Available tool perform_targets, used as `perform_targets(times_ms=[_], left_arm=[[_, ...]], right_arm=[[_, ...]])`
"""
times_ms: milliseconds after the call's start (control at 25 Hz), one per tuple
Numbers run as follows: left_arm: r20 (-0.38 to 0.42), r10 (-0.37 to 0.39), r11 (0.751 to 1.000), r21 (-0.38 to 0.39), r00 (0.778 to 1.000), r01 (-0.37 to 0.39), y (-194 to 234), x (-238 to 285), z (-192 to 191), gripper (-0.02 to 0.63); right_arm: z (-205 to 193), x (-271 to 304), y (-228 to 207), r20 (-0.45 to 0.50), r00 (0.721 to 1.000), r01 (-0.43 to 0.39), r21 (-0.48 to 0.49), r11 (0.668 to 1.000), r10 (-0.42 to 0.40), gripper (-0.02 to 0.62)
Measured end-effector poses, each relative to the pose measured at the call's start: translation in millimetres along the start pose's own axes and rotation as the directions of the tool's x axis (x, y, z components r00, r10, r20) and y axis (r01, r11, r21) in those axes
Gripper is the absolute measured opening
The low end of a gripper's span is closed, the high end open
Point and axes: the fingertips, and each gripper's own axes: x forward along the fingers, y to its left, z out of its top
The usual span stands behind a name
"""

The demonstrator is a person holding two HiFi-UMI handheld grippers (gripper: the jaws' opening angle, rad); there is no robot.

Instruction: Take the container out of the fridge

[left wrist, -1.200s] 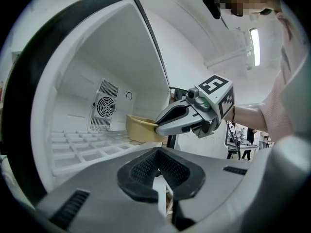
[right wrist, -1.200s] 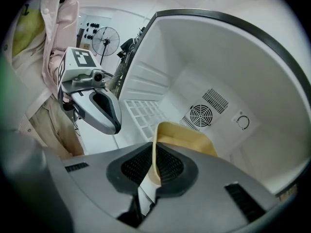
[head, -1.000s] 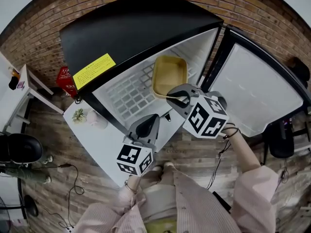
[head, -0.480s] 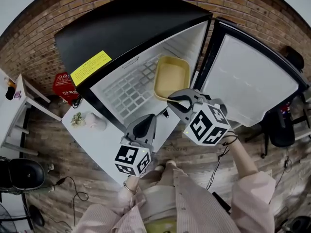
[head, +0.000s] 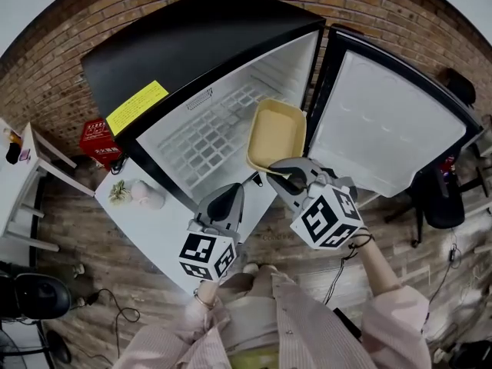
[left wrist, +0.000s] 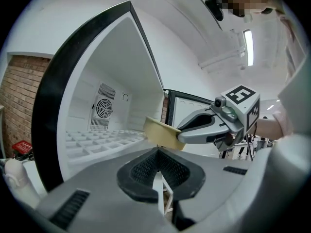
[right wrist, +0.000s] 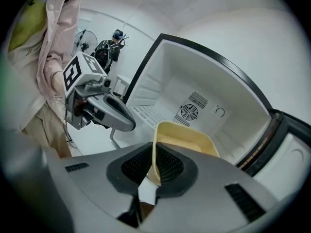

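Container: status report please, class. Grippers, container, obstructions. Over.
Right hand-held gripper shut on yellow container rim. Left hand-held gripper shut, empty. Container at fridge mouth, door wide open, nothing seen blocking.

You are in what looks like a lab or test room, not a home kitchen: brick wall (head: pixel 400 6), plank floor (head: pixel 84 271), black fridge (head: pixel 200 44) beside a white table (head: pixel 165 233), office chair (head: pixel 29 297), ceiling strip light (left wrist: pixel 249 40), pedestal fan (right wrist: pixel 85 38).
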Motion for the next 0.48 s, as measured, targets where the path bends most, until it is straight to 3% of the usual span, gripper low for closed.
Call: perform_targets(times_ms=[480], left_arm=[[-0.004, 0.060, 0.998, -0.013, 0.998, -0.060, -7.0, -4.5, -10.1, -0.008]], right_arm=[[-26.5, -17.9, 23.6, 0.031, 0.999, 0.033, 0.113, 0.993, -0.037, 0.024]])
